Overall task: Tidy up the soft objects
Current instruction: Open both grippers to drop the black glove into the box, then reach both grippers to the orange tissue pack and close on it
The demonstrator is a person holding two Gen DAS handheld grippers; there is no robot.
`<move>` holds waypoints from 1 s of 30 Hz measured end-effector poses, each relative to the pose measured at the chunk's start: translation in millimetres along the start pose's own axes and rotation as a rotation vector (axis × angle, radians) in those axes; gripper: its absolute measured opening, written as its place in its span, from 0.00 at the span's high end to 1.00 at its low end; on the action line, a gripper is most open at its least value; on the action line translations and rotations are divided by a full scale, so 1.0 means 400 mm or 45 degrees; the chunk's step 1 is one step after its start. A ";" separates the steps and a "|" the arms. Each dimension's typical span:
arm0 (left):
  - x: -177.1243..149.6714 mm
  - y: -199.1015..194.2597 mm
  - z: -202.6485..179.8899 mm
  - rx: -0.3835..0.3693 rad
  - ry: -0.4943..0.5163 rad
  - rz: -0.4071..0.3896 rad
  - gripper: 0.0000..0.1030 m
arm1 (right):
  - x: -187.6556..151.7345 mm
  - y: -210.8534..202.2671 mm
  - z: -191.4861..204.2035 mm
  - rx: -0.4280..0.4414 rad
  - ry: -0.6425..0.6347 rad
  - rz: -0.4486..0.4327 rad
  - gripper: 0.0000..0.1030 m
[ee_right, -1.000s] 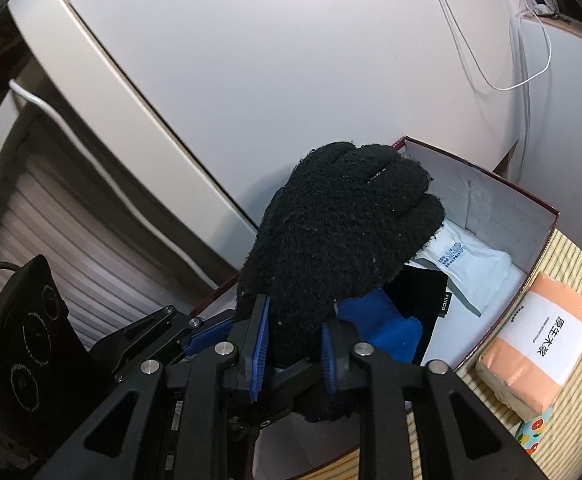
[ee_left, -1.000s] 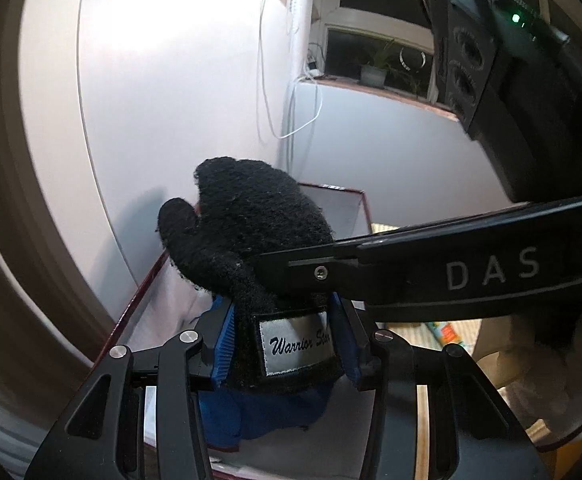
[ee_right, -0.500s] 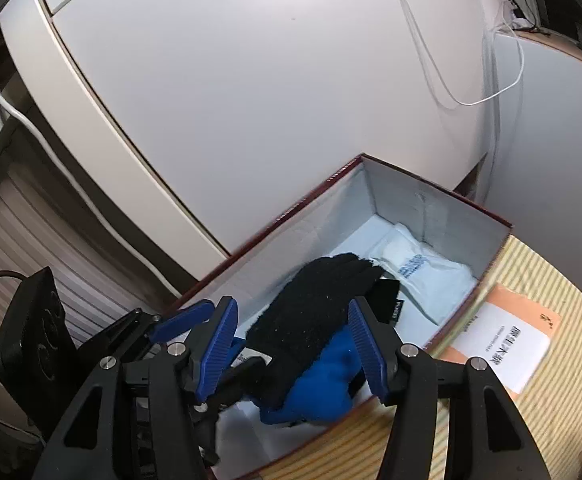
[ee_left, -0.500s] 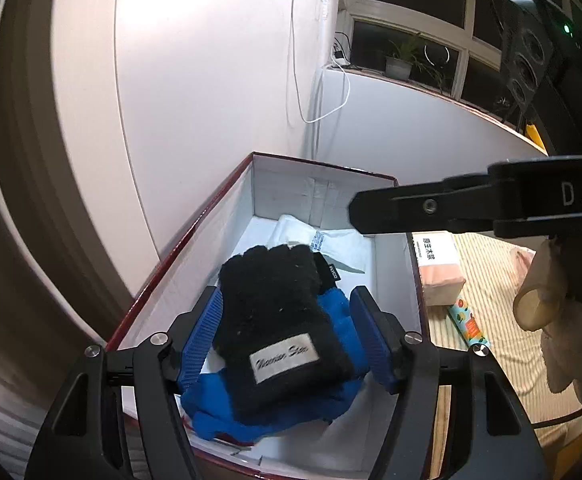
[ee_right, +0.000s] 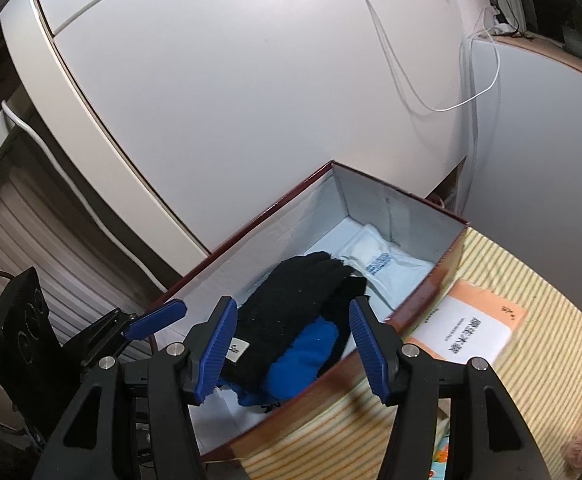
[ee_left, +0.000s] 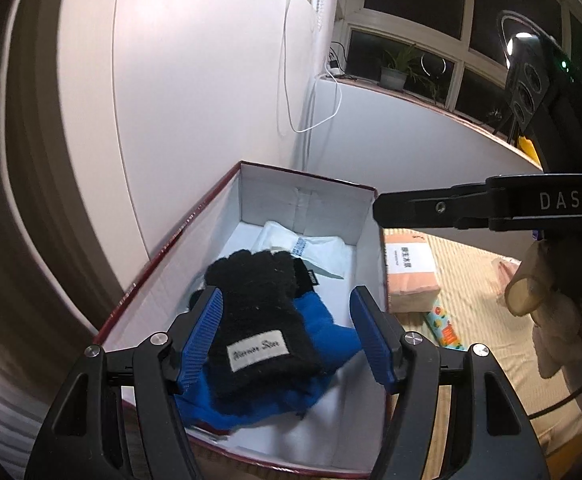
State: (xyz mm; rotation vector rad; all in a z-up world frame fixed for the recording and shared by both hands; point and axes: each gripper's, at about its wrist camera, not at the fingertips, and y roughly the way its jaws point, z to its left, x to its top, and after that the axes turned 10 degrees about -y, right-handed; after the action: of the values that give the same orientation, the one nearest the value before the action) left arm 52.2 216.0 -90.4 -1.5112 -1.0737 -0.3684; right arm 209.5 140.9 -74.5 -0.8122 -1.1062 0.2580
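A black fuzzy glove [ee_left: 259, 320] with a white label lies in the red-rimmed white box [ee_left: 219, 208], on top of a blue cloth [ee_left: 323, 336]. A white packet [ee_left: 311, 248] lies at the box's far end. My left gripper [ee_left: 291, 336] is open above the glove, its blue pads on either side and apart from it. My right gripper [ee_right: 291, 340] is open above the box's near edge; the glove [ee_right: 291, 300], the blue cloth [ee_right: 303, 352] and the box [ee_right: 275, 208] show beyond it. The left gripper's blue fingers [ee_right: 155, 316] show at the left of the right wrist view.
An orange tissue pack [ee_left: 409, 276] lies on the striped mat [ee_right: 531, 380] right of the box; it also shows in the right wrist view [ee_right: 471, 332]. A small colourful packet [ee_left: 445, 328] lies beside it. White walls stand close behind the box, with a hanging cable [ee_left: 311, 120].
Both grippers held the black glove one second ago. They opened and let it fall into the box, then drew back and up from it.
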 end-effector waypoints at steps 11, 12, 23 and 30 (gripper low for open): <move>-0.047 -0.042 -0.082 -0.173 -0.071 0.031 0.36 | -0.028 -0.070 -0.123 -0.093 0.016 0.014 0.42; -0.053 -0.047 -0.096 -0.188 -0.074 0.031 0.36 | -0.031 -0.073 -0.138 -0.098 0.021 0.021 0.41; -0.116 -0.038 -0.231 -0.317 -0.092 0.059 0.36 | -0.079 -0.086 -0.285 -0.106 0.116 0.093 0.42; -0.146 0.041 -0.276 -0.286 -0.112 0.112 0.36 | -0.091 -0.044 -0.377 -0.114 0.234 0.135 0.42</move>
State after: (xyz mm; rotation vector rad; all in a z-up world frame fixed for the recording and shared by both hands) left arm 71.3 93.7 -114.9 -1.7825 -1.0573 -0.3738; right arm 320.5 40.1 -117.8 -0.9571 -0.9089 0.2190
